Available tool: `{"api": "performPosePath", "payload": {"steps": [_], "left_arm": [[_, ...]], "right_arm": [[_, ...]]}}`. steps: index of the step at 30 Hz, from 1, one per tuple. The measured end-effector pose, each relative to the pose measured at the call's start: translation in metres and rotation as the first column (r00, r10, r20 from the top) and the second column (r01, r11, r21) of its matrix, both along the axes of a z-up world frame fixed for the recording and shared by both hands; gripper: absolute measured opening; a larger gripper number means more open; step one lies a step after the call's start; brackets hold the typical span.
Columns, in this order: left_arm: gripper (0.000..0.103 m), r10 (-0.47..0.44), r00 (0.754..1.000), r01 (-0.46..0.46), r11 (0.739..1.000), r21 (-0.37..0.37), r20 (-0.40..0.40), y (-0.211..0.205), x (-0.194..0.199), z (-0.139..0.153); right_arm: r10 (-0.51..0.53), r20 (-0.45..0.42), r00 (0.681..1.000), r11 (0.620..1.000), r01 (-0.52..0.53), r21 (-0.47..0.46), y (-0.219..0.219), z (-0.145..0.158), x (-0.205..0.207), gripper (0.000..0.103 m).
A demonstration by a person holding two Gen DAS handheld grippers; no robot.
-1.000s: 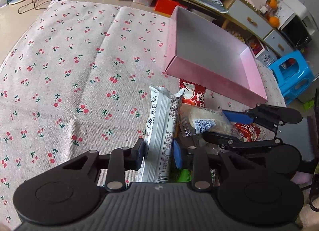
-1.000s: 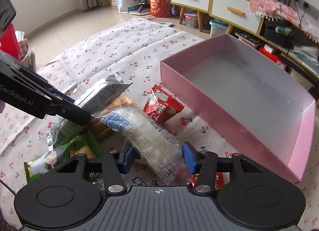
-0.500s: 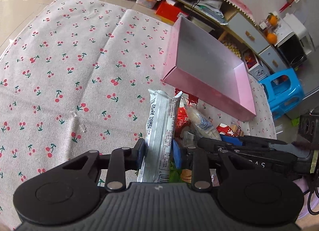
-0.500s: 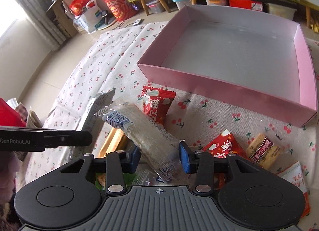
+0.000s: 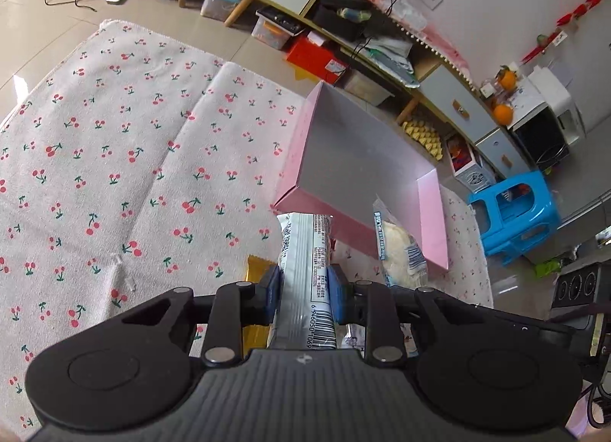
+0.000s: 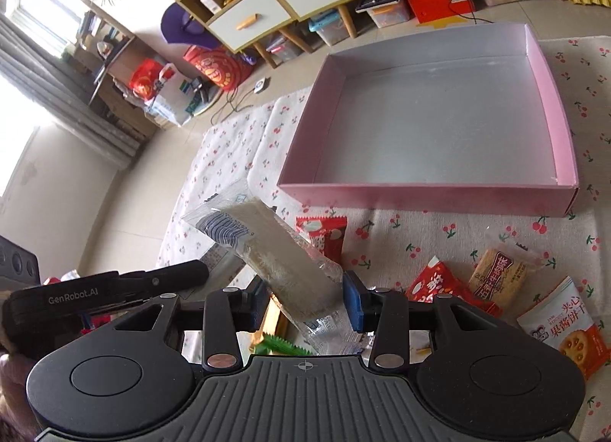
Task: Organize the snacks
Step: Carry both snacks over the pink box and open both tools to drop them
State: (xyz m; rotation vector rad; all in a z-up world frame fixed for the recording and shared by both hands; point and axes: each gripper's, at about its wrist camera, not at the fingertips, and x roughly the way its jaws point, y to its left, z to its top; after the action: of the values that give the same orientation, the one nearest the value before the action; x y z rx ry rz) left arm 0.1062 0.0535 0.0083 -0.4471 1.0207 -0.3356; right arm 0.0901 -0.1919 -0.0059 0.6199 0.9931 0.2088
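My left gripper (image 5: pixel 303 289) is shut on a silver snack packet (image 5: pixel 305 247) with a barcode, held upright above the cherry-print cloth (image 5: pixel 114 174). My right gripper (image 6: pixel 305 300) is shut on a clear packet with a pale bar (image 6: pixel 267 247), which slants up to the left; the same packet (image 5: pixel 397 247) shows in the left wrist view, against the box's near wall. The empty pink box (image 6: pixel 420 199) lies just beyond both packets, its left wall (image 5: pixel 299 144) toward the left gripper. A dark finger (image 6: pixel 179 274) of the left gripper lies to the left of the right one.
Loose snacks lie on the cloth: a red packet (image 6: pixel 324 232), another red one (image 6: pixel 439 285), a tan biscuit packet (image 6: pixel 500 270), a white-orange packet (image 6: pixel 565 323) and a gold wrapper (image 5: pixel 256 266). A blue stool (image 5: pixel 511 220) stands right of the box; cabinets line the far wall.
Both grippers have risen with their packets, off the snack pile. The right gripper has rolled and moved toward the box, so the box now lies squarely ahead.
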Motion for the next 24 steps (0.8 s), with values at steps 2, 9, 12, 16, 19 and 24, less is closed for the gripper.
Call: {"api": "performPosePath", "payload": {"steps": [2,9,12,16,19,24], "left_arm": [[0.024,0.016,0.999,-0.015,1.000,-0.009,0.038,-0.002,0.002,0.002],[0.024,0.028,0.998,-0.025,0.998,-0.051,0.060,-0.019,0.032,0.004],[0.024,0.021,0.996,-0.016,0.998,-0.058,0.088,-0.032,0.050,0.006],[0.024,0.017,0.991,-0.006,0.997,-0.079,0.132,-0.049,0.073,0.002],[0.024,0.017,0.989,-0.005,0.996,-0.084,0.146,-0.058,0.087,-0.004],[0.024,0.010,0.988,0.000,0.998,-0.064,0.155,-0.068,0.100,-0.015]], "right_arm": [[-0.033,0.014,0.999,0.999,0.033,0.002,-0.008,0.005,0.001,0.040],[-0.178,0.052,0.983,0.984,0.178,0.007,-0.037,0.007,0.015,0.040],[-0.234,0.065,0.970,0.972,0.234,0.015,-0.046,0.003,0.023,0.040],[-0.295,0.078,0.952,0.955,0.294,0.027,-0.058,-0.005,0.031,0.040],[-0.338,0.091,0.937,0.941,0.336,0.035,-0.068,-0.013,0.037,0.040],[-0.383,0.083,0.920,0.924,0.382,0.031,-0.083,-0.030,0.043,0.040]]}}
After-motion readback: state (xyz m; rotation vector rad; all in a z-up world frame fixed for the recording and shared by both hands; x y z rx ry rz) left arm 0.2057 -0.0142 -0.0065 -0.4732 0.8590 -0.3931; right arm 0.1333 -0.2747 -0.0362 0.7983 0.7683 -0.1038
